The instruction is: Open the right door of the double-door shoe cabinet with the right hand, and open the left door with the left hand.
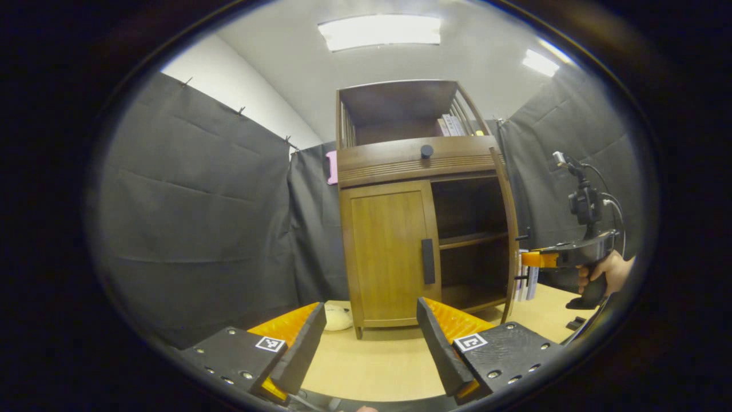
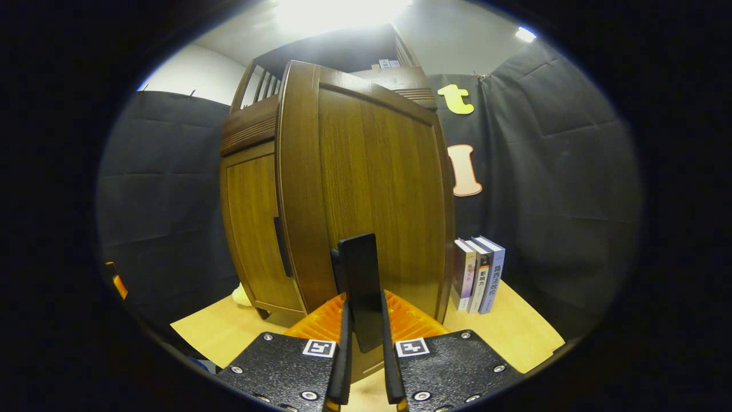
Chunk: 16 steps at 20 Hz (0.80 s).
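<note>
1. We see the shoe cabinet (image 1: 420,229) upright on the wooden table (image 1: 366,366), its long axis vertical, front facing the left gripper view.
2. Cabinet's right compartment is exposed: one shelf (image 1: 472,240) across its middle. It's too dark inside for us to tell any contents.
3. Top open rack of the cabinet holds a few books (image 1: 452,125) leaning at its right end.
4. Drawer front with a round dark knob (image 1: 426,151) sits below that rack, above both doors.
5. Left door (image 1: 390,254) is flush with the cabinet front, its dark vertical handle (image 1: 428,261) at the door's inner edge.
6. Right door (image 2: 372,194) is swung outward from the cabinet, standing upright, seen edge-on in the left gripper view.
7. Right gripper (image 2: 364,343) fingers are pressed onto the right door's handle (image 2: 360,280), a dark vertical bar, pinching it from both sides.
8. Left gripper (image 1: 372,343) sits in front of the cabinet, well apart from it, fingers spread wide, nothing between them.
9. Three upright books (image 2: 479,274) stand on the table just right of the cabinet.
10. A pale soft object (image 1: 336,316) lies by the cabinet's left front foot.
</note>
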{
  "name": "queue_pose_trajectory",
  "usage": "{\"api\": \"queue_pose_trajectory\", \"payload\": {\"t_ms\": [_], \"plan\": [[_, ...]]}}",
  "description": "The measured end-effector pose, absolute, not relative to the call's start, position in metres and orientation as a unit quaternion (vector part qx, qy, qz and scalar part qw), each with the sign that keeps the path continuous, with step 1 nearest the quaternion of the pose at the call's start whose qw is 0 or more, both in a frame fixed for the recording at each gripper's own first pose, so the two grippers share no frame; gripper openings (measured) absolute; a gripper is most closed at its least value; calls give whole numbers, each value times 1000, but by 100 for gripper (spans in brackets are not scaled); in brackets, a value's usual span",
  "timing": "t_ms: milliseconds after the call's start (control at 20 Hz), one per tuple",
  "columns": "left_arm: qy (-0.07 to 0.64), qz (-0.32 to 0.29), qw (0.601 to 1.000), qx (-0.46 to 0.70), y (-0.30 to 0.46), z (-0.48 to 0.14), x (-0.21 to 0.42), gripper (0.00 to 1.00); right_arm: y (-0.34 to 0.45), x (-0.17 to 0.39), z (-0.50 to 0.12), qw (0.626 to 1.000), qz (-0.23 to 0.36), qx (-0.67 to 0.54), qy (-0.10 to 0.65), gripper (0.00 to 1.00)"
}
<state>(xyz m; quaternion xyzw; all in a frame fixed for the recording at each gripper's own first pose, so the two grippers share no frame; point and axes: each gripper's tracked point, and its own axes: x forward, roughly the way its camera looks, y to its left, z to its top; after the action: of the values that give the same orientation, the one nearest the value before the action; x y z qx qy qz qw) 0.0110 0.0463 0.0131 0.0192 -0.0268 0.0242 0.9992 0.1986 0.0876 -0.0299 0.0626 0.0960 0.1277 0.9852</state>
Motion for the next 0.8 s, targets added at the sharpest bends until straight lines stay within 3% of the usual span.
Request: {"api": "queue_pose_trajectory", "payload": {"t_ms": [50,150,200,250,400,450,550,600,750,800], "plan": [[-25,21,999,18,45,12,10,86,82,196,-30,986,123,61,96,24],[-24,15,1000,14,42,13,12,86,71,189,-31,987,113,58,94,23],[-24,11,1000,14,40,13,13,96,64,185,-31,988,107,56,91,23],[-25,7,1000,13,38,15,15,91,57,180,-30,989,103,51,89,19],[-23,-8,1000,9,31,12,17,91,38,179,-32,992,82,39,88,18],[-22,-13,1000,8,29,13,19,86,28,180,-33,993,68,35,89,17],[-23,-24,999,7,25,13,21,86,13,181,-33,994,47,42,91,15],[-25,-29,999,7,22,15,22,91,5,182,-35,994,37,48,92,15],[-24,-40,999,6,20,13,26,91,-24,182,-38,994,3,60,96,12],[-24,-44,999,6,18,13,26,86,-33,183,-38,994,-7,60,96,10]]}}
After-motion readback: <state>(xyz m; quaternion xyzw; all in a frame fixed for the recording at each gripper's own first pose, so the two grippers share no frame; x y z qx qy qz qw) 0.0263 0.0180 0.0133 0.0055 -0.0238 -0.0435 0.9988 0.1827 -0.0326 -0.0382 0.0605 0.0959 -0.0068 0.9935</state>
